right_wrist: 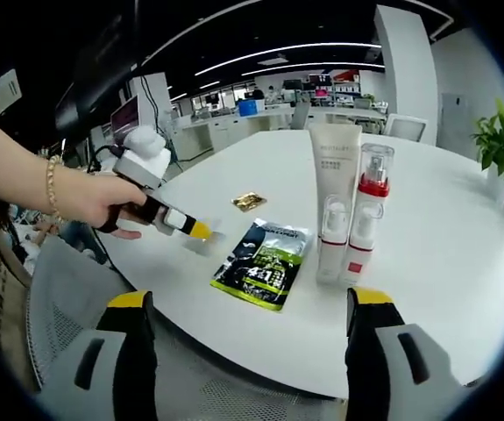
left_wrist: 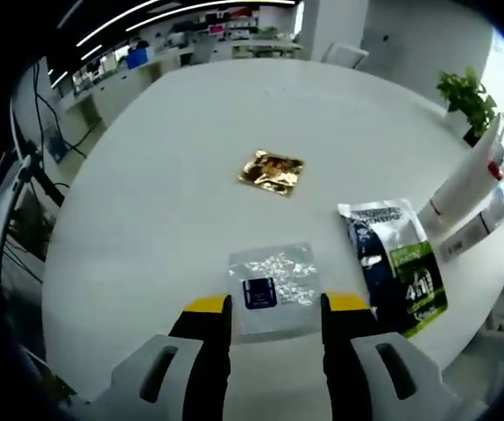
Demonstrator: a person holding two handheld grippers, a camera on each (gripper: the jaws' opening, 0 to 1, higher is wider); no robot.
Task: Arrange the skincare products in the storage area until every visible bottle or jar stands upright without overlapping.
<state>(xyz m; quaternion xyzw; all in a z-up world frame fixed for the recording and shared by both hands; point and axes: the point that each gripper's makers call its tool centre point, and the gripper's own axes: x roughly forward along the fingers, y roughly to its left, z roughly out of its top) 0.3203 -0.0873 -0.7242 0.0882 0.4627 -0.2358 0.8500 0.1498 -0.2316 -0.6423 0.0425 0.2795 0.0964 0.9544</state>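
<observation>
On the white table (left_wrist: 146, 175), 3 flat packets lie in the left gripper view: a clear sachet (left_wrist: 273, 285) directly between the left gripper (left_wrist: 275, 309) jaws, a gold foil sachet (left_wrist: 272, 171) farther out, and a dark green-labelled pouch (left_wrist: 401, 263) to the side. The left gripper stands wide, holding nothing, its yellow tips flanking the clear sachet.

In the right gripper view, the right gripper (right_wrist: 252, 307) also stands wide and empty, off the near table edge. A white tube (right_wrist: 335, 171), a red-collared pump bottle (right_wrist: 370, 210) and a smaller white bottle (right_wrist: 332, 241) stand upright, grouped just beside one another, near the pouch.

Risks:
1. The clear sachet is thin and lies flat; closing the jaws may slide over it or push it along the table rather than lift it.
2. The 3 upright containers stand close together; contact with any 1 may topple the others.
3. Flat packets probably cannot stand unsupported.
</observation>
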